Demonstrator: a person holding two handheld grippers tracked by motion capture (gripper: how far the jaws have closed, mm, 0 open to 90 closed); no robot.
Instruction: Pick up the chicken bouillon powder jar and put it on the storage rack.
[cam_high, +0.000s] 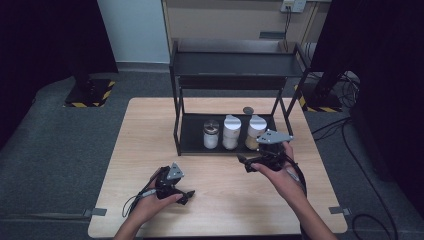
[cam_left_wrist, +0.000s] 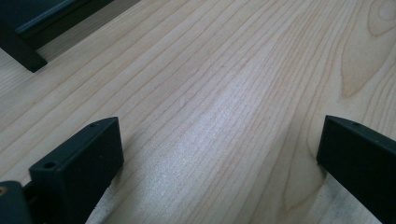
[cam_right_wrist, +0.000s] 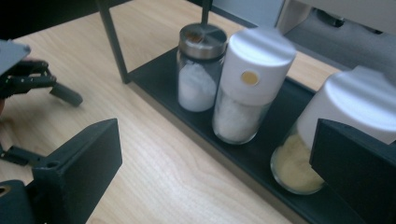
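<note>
**Right claw wide at the jars**

My right gripper (cam_right_wrist: 212, 158) gapes wide, empty, just before the yellow jar (cam_right_wrist: 299, 163) on the rack (cam_high: 192, 135). Its view shows powder colours; high view shows my left gripper (cam_high: 186, 196), also wide, over bare table (cam_high: 140, 130).

Black claws (cam_high: 186, 196), grey three-cornered plates (cam_high: 175, 171)

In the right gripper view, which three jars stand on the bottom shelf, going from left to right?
Jar with metal lid → jar with white cap and white grains → jar with white cap and yellow powder, partly behind the gripper's right jaw.
</note>
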